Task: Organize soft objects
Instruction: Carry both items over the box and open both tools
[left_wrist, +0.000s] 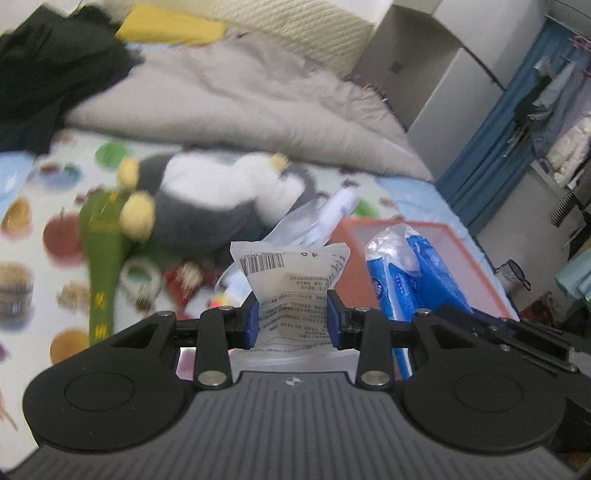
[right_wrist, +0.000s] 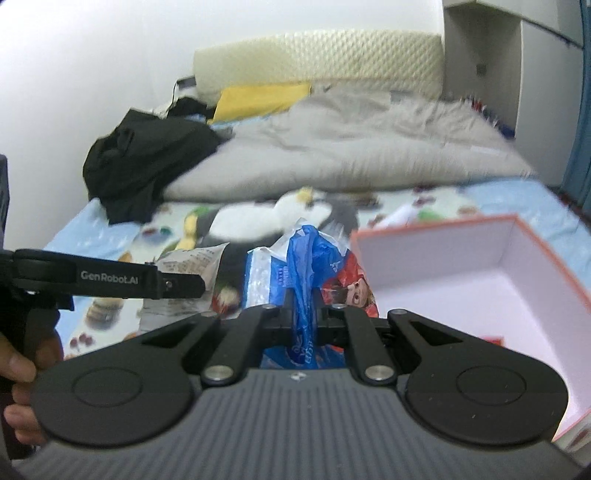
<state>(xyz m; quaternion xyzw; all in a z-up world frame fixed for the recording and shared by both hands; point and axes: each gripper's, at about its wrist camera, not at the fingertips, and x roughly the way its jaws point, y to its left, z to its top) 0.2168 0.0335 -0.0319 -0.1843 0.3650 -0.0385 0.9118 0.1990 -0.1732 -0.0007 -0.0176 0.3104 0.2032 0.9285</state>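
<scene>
My left claw (left_wrist: 291, 317) pinched the crinkly white printed plastic packet (left_wrist: 291, 284) at its waist, my right claw (right_wrist: 303, 325), beside it, gripped the limp blue plastic bag (right_wrist: 303, 273): both seemed light, slippery.

Left gripper (left_wrist: 291, 319): pointing forward and downward, blue pads (left_wrist: 251, 321) pressing on both sides of a white printed packet (left_wrist: 291, 280).
Right gripper (right_wrist: 303, 323): angling down, jaws nearly together, pinching a blue plastic bag (right_wrist: 304, 258).
Left hand (right_wrist: 22, 373): wrapping fingers around the left gripper's handle, showing at the right wrist view's left edge.
</scene>
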